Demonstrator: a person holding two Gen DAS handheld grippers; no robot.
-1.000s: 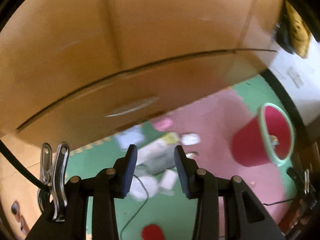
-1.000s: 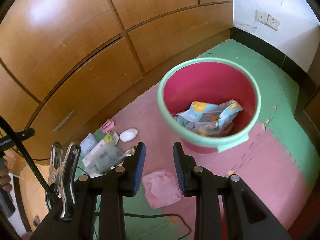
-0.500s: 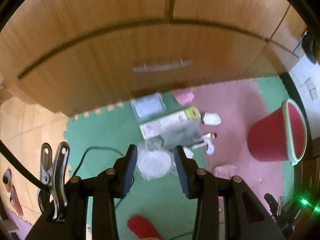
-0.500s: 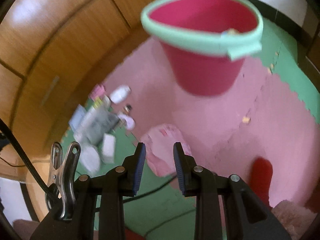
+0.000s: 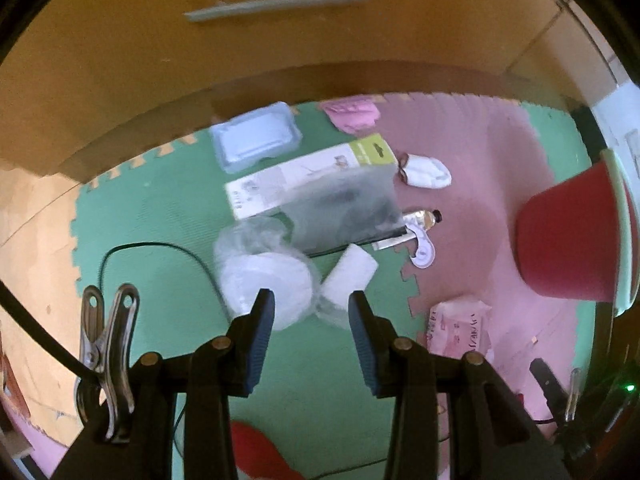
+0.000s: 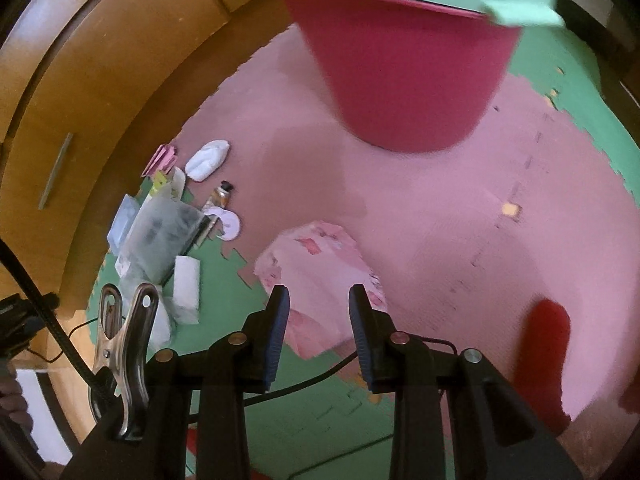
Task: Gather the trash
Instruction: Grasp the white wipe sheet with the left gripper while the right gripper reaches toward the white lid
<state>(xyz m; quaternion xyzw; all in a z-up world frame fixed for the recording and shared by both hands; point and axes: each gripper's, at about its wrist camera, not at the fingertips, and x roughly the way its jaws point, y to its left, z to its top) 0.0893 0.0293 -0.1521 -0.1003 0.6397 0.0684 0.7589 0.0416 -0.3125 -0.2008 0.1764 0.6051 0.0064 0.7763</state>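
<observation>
Trash lies scattered: a crinkled pink wrapper [image 6: 320,280] at lower centre between the right gripper's [image 6: 316,320] opening, empty jaws, a clear plastic-wrapped white disc [image 5: 266,276] before the left gripper [image 5: 312,316], parted, holding nothing. Red bucket [image 6: 404,68] stands top, unobstructed.

Foam floor mat [image 5: 160,208], matt, green and pink puzzle tiles. Wooden cabinet [image 5: 280,52], smooth, slight sheen; metal handle [image 5: 276,4]. Plastic bucket [image 6: 404,64], smooth, pink with a pale green rim. Clear crinkly plastic bag [image 5: 264,272]. Printed cardboard box [image 5: 308,176]. Soft pink plastic packet [image 6: 320,280]. Shiny metal clip [image 5: 106,356].
</observation>
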